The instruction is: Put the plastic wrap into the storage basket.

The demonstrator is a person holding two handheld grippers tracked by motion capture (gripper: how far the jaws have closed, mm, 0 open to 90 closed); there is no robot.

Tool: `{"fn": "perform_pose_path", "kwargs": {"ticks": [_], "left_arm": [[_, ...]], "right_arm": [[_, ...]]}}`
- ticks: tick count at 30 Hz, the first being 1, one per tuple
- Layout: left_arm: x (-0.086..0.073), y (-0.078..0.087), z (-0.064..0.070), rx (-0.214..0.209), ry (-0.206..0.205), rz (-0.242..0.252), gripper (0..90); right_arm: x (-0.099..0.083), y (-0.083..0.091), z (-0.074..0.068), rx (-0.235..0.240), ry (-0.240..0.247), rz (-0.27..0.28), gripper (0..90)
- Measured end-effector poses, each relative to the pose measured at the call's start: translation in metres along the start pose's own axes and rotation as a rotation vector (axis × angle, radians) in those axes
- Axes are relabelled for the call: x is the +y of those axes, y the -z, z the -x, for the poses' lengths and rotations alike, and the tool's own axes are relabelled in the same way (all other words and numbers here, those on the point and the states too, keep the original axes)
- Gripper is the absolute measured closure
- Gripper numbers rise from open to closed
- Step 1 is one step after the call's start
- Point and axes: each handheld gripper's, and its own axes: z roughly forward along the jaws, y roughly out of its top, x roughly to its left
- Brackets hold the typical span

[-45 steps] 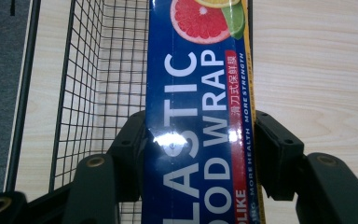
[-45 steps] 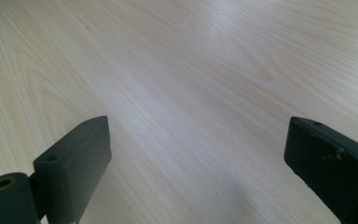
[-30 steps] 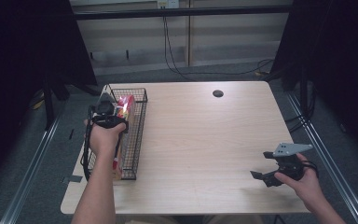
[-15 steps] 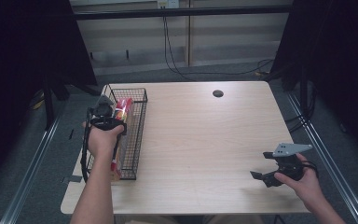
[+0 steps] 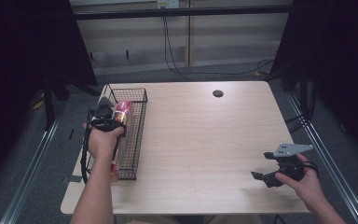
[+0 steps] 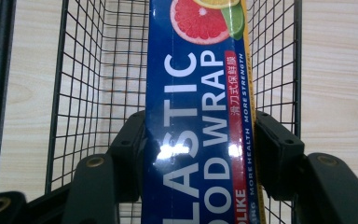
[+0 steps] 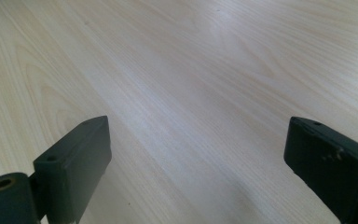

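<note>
We held the left claw (image 6: 198, 154) closed on the box of plastic wrap (image 6: 198, 93), which sat over the wire basket (image 5: 137, 135) at the table's (image 5: 205, 140) left side. The right claw (image 5: 266, 177) was open above bare table.

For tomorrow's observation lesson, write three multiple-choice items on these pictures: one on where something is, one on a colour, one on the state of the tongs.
1. Where is the plastic wrap box?
A. in the wire basket
B. beside the table's round hole
C. on the floor

2. What is the main colour of the box's face?
A. green
B. blue
C. white

3. How do the right tongs stand?
A. shut on the box
B. shut on nothing
C. open over the bare table

Answers: 1 A, mesh surrounds the box in the left gripper view. 2 B, the panel with the white lettering is blue. 3 C, the jaws stand wide apart with only wood between them, while the left tongs clamp the box.
</note>
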Motion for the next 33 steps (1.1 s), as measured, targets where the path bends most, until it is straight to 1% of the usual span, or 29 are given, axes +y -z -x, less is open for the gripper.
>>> {"fn": "perform_pose_path", "kwargs": {"ticks": [2, 4, 6, 7, 9, 10, 12, 13, 14, 16, 17, 19, 21, 24, 29, 32, 33], "left_arm": [[0.0004, -0.0015, -0.0002, -0.009, -0.001, -0.009, 43.8], [0.0007, -0.0030, 0.0005, -0.002, -0.009, -0.010, 43.7], [0.0009, -0.0040, 0.0008, -0.007, -0.008, -0.014, 43.7], [0.0007, -0.0046, 0.0016, -0.006, 0.001, -0.010, 43.7], [0.0009, -0.0050, 0.0018, -0.005, -0.004, -0.013, 43.6], [0.0007, -0.0054, 0.0026, -0.010, 0.002, -0.014, 43.5], [0.0009, -0.0058, 0.0019, -0.004, -0.016, -0.016, 43.5], [0.0005, -0.0064, 0.0029, -0.008, -0.011, -0.018, 43.5], [0.0004, -0.0065, 0.0023, -0.007, -0.021, -0.023, 43.4], [-0.0002, -0.0078, 0.0023, -0.004, -0.019, -0.019, 43.3], [-0.0005, -0.0084, 0.0030, -0.004, -0.006, -0.023, 43.3], [-0.0007, -0.0098, 0.0014, 0.001, -0.024, -0.031, 43.1], [-0.0013, -0.0100, 0.0005, -0.011, -0.018, -0.026, 43.1], [-0.0014, -0.0097, 0.0000, -0.012, -0.024, -0.031, 43.0], [-0.0017, -0.0096, -0.0002, -0.015, -0.024, -0.035, 42.6], [-0.0023, -0.0100, 0.0010, -0.015, -0.008, -0.029, 42.1], [-0.0024, -0.0101, 0.0005, -0.015, -0.009, -0.028, 41.9]], "right_arm": [[-0.0007, 0.0004, 0.0003, 0.004, -0.001, 0.000, 7.2], [-0.0015, 0.0006, 0.0006, 0.004, -0.002, 0.001, 7.2], [-0.0022, 0.0011, 0.0007, 0.002, -0.005, -0.002, 7.2], [-0.0027, 0.0016, 0.0009, -0.002, -0.005, -0.004, 7.2], [-0.0032, 0.0021, 0.0009, 0.001, -0.006, 0.001, 7.2], [-0.0034, 0.0025, 0.0009, -0.001, -0.005, 0.002, 7.2], [-0.0040, 0.0033, 0.0010, -0.003, -0.006, 0.000, 7.2], [-0.0042, 0.0033, 0.0010, -0.002, -0.008, -0.002, 7.2], [-0.0041, 0.0035, 0.0007, -0.005, -0.009, -0.005, 7.2], [-0.0038, 0.0034, 0.0003, -0.005, -0.008, -0.005, 7.2], [-0.0036, 0.0033, -0.0001, -0.004, -0.008, -0.004, 7.2], [-0.0034, 0.0030, -0.0003, -0.004, -0.006, -0.003, 7.2], [-0.0034, 0.0028, -0.0003, -0.005, -0.006, -0.003, 7.2], [-0.0037, 0.0022, 0.0000, -0.002, -0.006, -0.004, 7.2], [-0.0033, 0.0022, -0.0004, -0.003, -0.003, -0.005, 7.2], [-0.0034, 0.0025, -0.0005, -0.003, -0.003, -0.006, 7.2], [-0.0035, 0.0024, -0.0006, -0.004, -0.004, -0.007, 7.2]]}}
